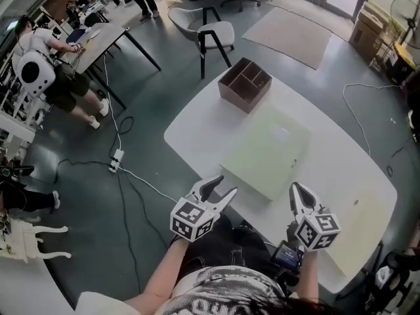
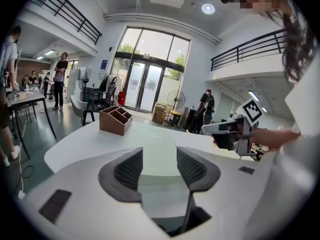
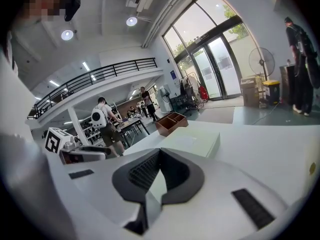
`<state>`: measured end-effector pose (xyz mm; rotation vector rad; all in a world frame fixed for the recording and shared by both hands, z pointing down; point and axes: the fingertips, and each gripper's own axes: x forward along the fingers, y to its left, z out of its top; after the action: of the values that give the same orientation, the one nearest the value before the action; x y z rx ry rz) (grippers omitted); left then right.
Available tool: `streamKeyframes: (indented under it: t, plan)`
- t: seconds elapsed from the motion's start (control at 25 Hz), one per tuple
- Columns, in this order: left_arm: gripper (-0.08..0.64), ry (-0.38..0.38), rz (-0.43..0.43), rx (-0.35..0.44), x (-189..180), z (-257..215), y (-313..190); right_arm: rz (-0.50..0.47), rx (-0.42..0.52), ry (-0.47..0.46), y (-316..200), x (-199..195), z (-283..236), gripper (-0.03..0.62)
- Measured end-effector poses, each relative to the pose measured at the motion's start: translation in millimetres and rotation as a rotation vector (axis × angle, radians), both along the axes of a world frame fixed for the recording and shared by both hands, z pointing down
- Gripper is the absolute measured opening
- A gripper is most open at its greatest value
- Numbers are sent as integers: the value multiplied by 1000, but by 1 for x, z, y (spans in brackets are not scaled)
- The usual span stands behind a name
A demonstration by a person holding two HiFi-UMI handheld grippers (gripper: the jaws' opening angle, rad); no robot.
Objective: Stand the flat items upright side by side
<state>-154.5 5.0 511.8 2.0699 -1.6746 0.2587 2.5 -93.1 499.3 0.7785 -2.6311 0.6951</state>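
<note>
A stack of pale green flat items [image 1: 266, 151] lies in the middle of the white table [image 1: 354, 176]. A brown wooden divider box [image 1: 245, 84] stands at the table's far edge. My left gripper [image 1: 224, 186] hovers over the near edge, left of the stack, open with nothing between its pads. My right gripper [image 1: 295, 189] is shut and empty at the stack's near right corner. In the left gripper view the open left gripper [image 2: 159, 156] faces the stack [image 2: 157, 143] and the box [image 2: 115, 120]. The right gripper view shows the shut right gripper [image 3: 159, 156], the stack [image 3: 192, 143] and the box [image 3: 171, 123].
A white chair [image 1: 213, 35] stands beyond the box. A power strip [image 1: 116, 160] with cables lies on the floor at left. People sit at a desk [image 1: 98, 41] far left. A beige mat [image 1: 289, 35] and cardboard boxes [image 1: 367, 28] are at the back.
</note>
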Motion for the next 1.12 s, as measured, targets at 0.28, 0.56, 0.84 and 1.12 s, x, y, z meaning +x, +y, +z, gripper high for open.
streamKeyframes:
  t: [0.28, 0.56, 0.84, 1.12]
  plan:
    - [255, 24, 26, -73, -22, 23, -15, 51, -19, -2, -33, 0, 7, 26]
    - [322, 65, 102, -187, -37, 69, -52, 110, -56, 48, -81, -2, 34, 129]
    - [365, 156, 162, -351, -55, 119, -76, 207, -246, -5, -136, -10, 84, 297]
    - [379, 277, 257, -447, -48, 145, -79, 264, -374, 33, -182, -18, 133, 374]
